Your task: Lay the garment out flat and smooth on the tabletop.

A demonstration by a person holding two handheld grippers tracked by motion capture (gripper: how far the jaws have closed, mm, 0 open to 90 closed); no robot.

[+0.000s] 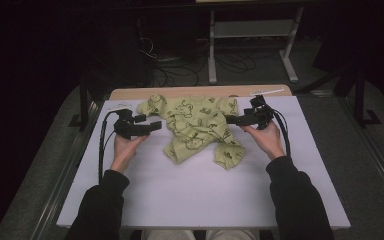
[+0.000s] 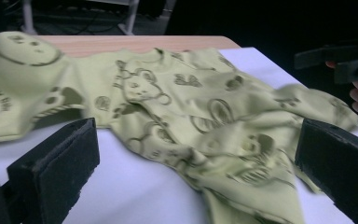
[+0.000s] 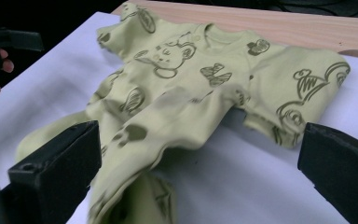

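Both hand-held grippers' jaws gape beside the green romper [image 1: 196, 127]; high view adds sleeves.

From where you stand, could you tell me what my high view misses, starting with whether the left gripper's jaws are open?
Observer: Yes, the left gripper is wide open, the green baby suit lying between and beyond its jaws.
Operator: And the right gripper, please?
Observer: The right gripper is open too, holding nothing.
Operator: What is printed on the chest?
Observer: A teddy bear, just below the neckline.
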